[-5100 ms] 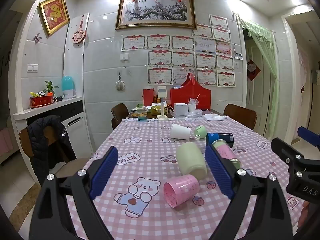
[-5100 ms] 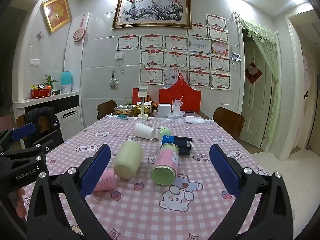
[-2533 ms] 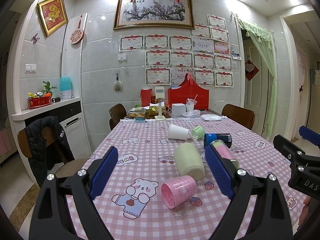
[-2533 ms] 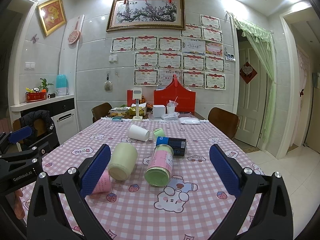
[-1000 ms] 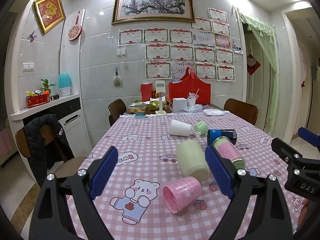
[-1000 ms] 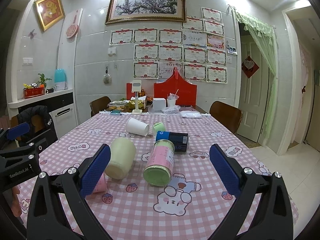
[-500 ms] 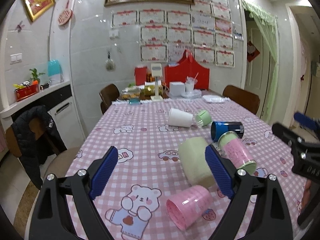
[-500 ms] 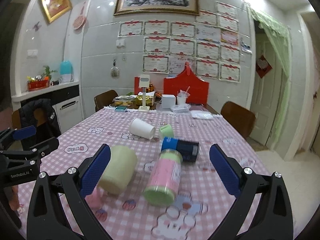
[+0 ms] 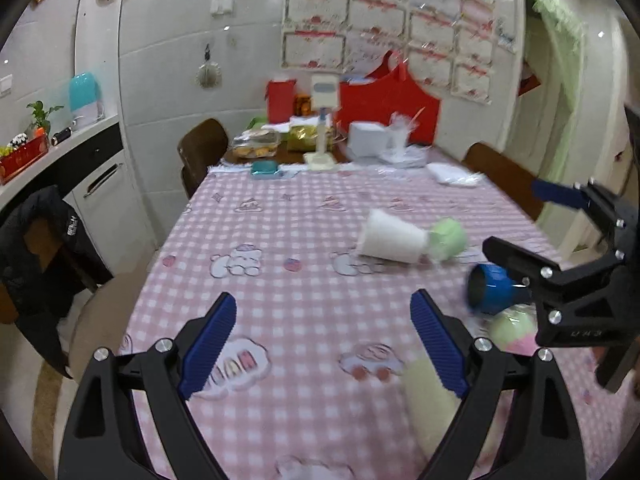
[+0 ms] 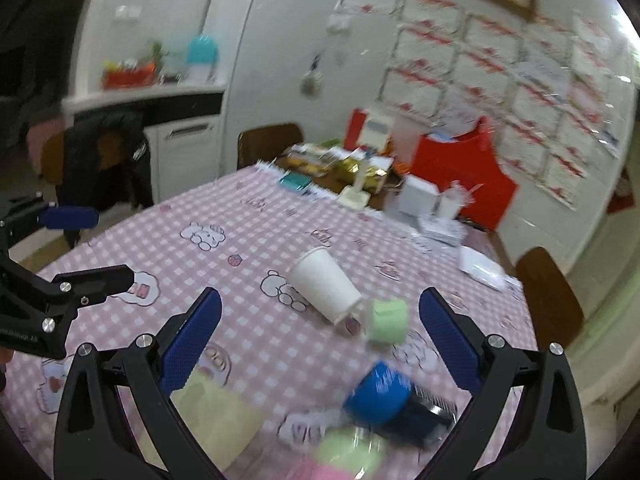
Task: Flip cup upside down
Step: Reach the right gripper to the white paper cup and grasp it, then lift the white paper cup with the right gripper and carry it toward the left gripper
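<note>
Several cups lie on their sides on the pink checked tablecloth (image 9: 304, 292). A white paper cup (image 9: 390, 242) (image 10: 324, 285) lies mid-table, touching a small green cup (image 9: 450, 236) (image 10: 387, 321). A blue cup (image 9: 490, 288) (image 10: 390, 396), a pale yellow cup (image 9: 426, 400) (image 10: 218, 420) and a pink-and-green tumbler (image 9: 516, 332) (image 10: 340, 460) lie nearer. My left gripper (image 9: 324, 348) is open and empty above the cloth. My right gripper (image 10: 320, 340) is open and empty, above the white and blue cups. It also shows in the left wrist view (image 9: 560, 240).
The far end of the table holds a red bag (image 9: 386, 108), a white box (image 9: 366, 140), food packets and a small stand. Brown chairs (image 9: 200, 152) stand around the table. A chair with a black jacket (image 9: 36, 252) is at the left, by a counter.
Both grippers have moved forward and down over the table, and the right one has swung left. The views are blurred by motion. The pink cup has left the left view.
</note>
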`<state>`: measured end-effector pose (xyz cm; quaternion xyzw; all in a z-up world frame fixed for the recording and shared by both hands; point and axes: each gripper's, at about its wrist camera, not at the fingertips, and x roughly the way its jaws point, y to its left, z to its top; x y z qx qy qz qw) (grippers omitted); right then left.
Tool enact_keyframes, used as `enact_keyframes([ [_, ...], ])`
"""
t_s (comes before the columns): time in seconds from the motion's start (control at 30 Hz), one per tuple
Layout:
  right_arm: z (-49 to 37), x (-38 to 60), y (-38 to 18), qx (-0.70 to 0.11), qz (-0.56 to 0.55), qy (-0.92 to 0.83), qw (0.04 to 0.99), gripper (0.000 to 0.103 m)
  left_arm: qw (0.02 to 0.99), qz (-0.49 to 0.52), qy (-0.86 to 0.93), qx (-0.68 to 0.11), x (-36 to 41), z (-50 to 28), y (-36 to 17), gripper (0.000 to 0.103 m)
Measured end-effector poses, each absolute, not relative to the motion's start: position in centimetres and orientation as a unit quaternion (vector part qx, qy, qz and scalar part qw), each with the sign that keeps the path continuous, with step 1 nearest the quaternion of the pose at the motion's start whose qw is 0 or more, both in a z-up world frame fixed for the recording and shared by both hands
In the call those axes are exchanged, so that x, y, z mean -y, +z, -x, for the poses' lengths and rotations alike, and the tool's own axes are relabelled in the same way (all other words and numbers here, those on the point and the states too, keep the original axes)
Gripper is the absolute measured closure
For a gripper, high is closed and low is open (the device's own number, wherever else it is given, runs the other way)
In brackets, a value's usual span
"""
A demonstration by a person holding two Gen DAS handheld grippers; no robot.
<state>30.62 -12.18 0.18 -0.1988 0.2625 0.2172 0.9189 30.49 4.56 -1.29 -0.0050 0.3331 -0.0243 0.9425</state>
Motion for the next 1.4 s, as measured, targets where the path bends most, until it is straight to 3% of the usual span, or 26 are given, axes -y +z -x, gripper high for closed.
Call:
enact_keyframes([
  [0.2,-38.8,9.1,-3.1,-0.337,0.252,0.224,0.879,0.008,0.925,0.002,0.009,-0.381,-5.5,-37.1,-4.0,0.016],
  [0.3,-41.9,8.4,-5.2,-0.381,0.262,0.225,0.857,0.015,0.913,0.014,0.016,-0.407,-6.0,-40.0,-5.7,0.016],
  [0.47,-45.5,7.7,-7.8,-0.429,0.290,0.214,0.828,0.018,0.903,0.020,0.021,-0.430,-5.7,-42.8,-7.8,0.016],
  [0.67,-47.8,6.9,-9.3,-0.465,0.293,0.211,0.808,0.035,0.900,0.011,0.013,-0.435,-4.5,-43.9,-8.8,0.016],
  [1.07,-50.5,7.7,-9.3,-0.530,0.183,0.140,0.816,0.039,0.899,0.015,0.011,-0.439,-3.6,-43.8,-8.4,0.016],
  [1.4,-48.0,9.8,-7.9,-0.536,0.107,0.132,0.827,0.047,0.900,0.025,0.036,-0.435,-4.8,-42.9,-7.3,0.016],
])
